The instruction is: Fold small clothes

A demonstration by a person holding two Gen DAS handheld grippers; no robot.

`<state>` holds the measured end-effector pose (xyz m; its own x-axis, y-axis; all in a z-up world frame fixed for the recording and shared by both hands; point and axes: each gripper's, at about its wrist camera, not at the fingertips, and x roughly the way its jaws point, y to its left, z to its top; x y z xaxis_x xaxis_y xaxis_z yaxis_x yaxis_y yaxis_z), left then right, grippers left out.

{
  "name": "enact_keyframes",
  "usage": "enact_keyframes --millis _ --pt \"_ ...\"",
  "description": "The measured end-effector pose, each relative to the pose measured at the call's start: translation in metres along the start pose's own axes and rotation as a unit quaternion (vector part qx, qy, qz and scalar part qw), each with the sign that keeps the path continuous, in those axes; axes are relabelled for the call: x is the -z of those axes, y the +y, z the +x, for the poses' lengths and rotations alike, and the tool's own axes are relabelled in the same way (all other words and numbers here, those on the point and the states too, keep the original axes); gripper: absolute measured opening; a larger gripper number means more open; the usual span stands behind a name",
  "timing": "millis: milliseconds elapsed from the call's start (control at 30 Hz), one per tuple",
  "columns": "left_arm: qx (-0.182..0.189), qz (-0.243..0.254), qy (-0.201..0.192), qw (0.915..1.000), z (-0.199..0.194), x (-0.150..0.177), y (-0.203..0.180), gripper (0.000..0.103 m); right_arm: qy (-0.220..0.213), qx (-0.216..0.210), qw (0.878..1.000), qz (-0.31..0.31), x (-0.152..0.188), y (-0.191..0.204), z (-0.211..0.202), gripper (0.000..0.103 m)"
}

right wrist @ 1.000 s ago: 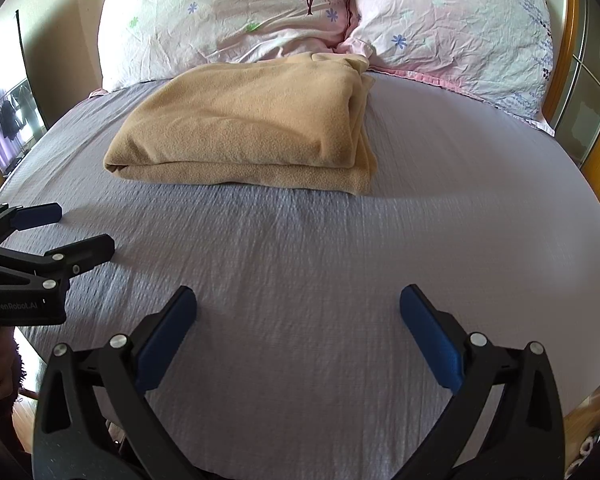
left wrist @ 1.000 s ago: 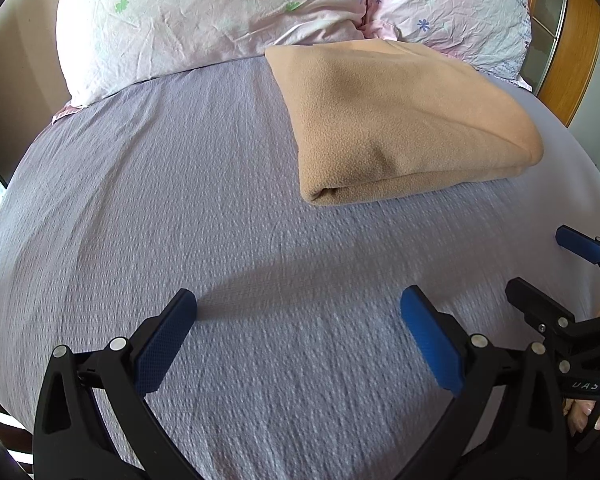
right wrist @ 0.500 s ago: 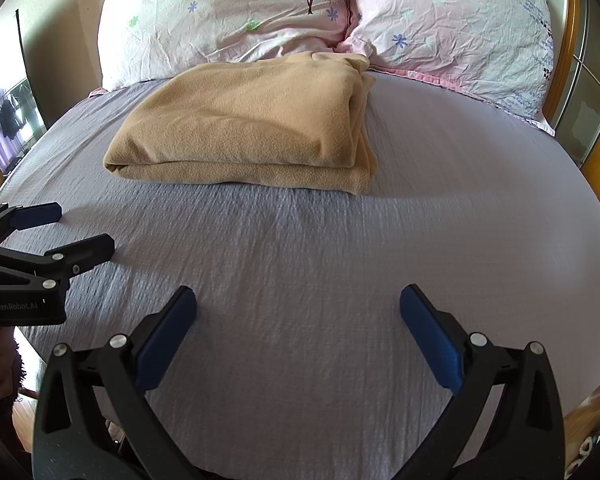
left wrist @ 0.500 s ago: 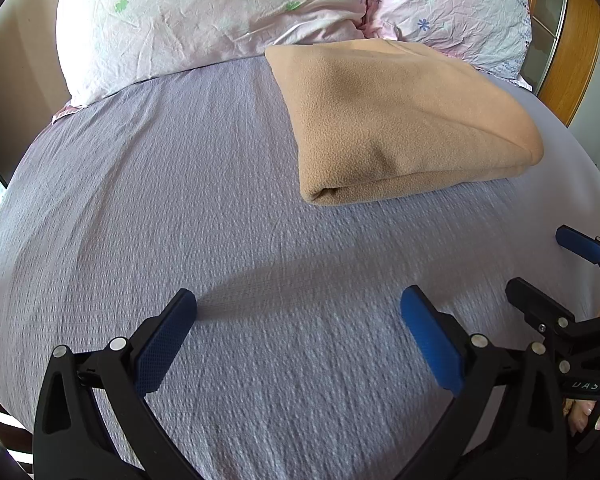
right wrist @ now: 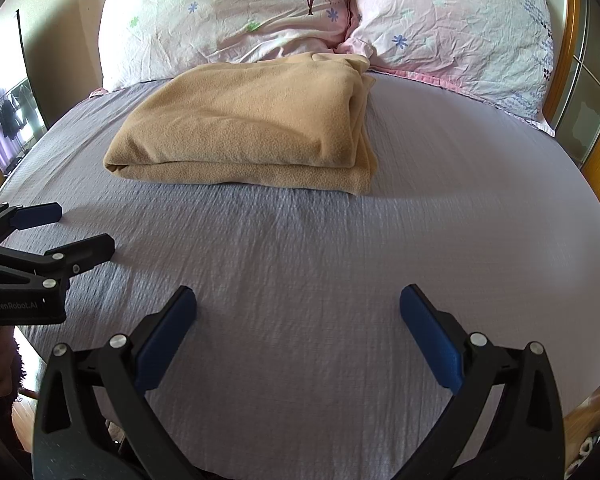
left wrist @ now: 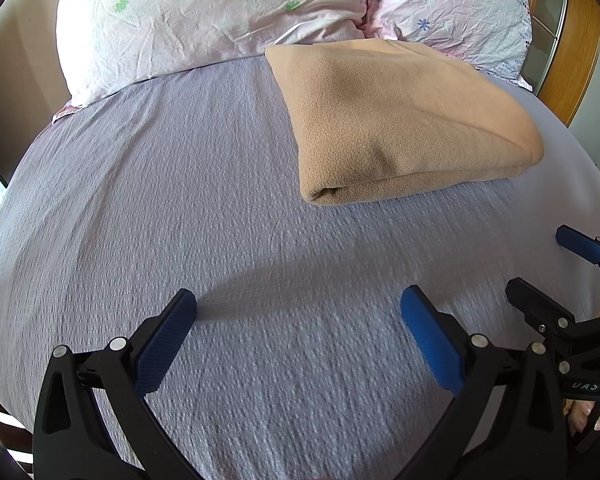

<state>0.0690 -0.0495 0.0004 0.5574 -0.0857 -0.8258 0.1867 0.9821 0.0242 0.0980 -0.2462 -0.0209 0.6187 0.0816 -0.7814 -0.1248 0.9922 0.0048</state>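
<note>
Almost nothing is altered since a second ago — only slight blur is seen on the sheet (left wrist: pixel 180 200). Nearest, the left claw (left wrist: pixel 298 320) and right claw (right wrist: pixel 298 316) are held wide open and empty above the bed, side by side. Farther off, the blanket (right wrist: pixel 244 128) lies folded by the pillows (right wrist: pixel 228 16) — folding is judged done or paused.

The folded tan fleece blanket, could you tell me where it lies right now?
The folded tan fleece blanket lies on the grey bedsheet against the two floral pillows, ahead of both open grippers.
</note>
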Motion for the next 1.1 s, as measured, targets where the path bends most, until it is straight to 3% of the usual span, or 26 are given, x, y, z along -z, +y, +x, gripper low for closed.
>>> enact_keyframes --millis 1100 --pt "-0.002 -0.001 -0.001 1.0000 -0.0004 -0.0007 0.0007 0.102 -0.004 0.000 1.000 -0.002 -0.0005 -0.0002 -0.0011 0.101"
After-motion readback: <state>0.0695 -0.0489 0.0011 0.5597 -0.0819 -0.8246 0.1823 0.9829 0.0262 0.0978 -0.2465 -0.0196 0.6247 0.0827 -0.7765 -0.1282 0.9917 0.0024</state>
